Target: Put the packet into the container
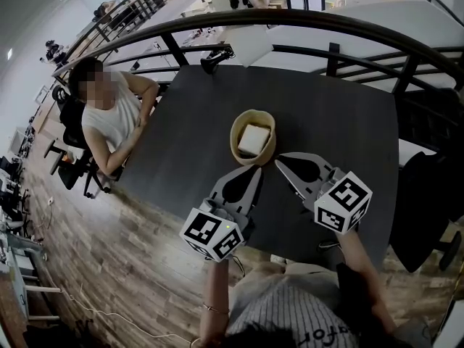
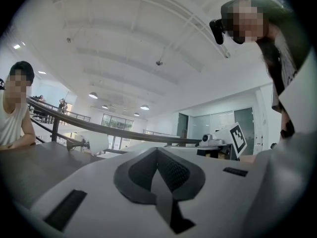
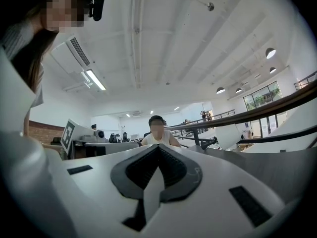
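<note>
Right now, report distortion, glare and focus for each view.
Head view: fisheye bends the railing into an arc; dark table evenly lit. Left gripper view: bright washed ceiling, the near left hand-held gripper soft. Right gripper view: ceiling lamps glare, black vignette at the edges.

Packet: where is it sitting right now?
Head view: the white packet lies inside the tan container on the dark table, just beyond the tips of the left hand-held gripper and the right hand-held gripper.

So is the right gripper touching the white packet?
Apart. The head view shows the right gripper, fingers shut, ending outside the container, while the packet lies inside it.
</note>
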Available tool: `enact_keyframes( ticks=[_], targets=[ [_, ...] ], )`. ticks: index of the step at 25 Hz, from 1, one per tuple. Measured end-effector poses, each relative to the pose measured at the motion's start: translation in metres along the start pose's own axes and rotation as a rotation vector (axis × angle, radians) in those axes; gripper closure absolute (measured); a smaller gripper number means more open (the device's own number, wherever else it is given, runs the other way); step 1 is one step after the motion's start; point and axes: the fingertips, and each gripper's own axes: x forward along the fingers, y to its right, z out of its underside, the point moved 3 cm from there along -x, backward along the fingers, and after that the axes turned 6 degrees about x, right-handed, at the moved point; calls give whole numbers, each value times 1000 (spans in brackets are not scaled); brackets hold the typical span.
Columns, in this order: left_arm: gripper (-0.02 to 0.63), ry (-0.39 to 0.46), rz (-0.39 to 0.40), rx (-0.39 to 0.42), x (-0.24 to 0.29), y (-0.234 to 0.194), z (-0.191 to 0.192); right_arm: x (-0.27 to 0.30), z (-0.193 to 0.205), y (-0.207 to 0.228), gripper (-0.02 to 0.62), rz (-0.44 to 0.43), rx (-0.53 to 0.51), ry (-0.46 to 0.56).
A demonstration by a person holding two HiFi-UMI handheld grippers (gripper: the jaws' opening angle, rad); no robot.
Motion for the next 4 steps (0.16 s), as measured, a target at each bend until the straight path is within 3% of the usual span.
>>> enact_keyframes(
  ticks=[4],
  targets=[
    [598, -4, -2, -2, -1, 2, 2, -2, 2, -3, 584, -22, -8, 6]
  ],
)
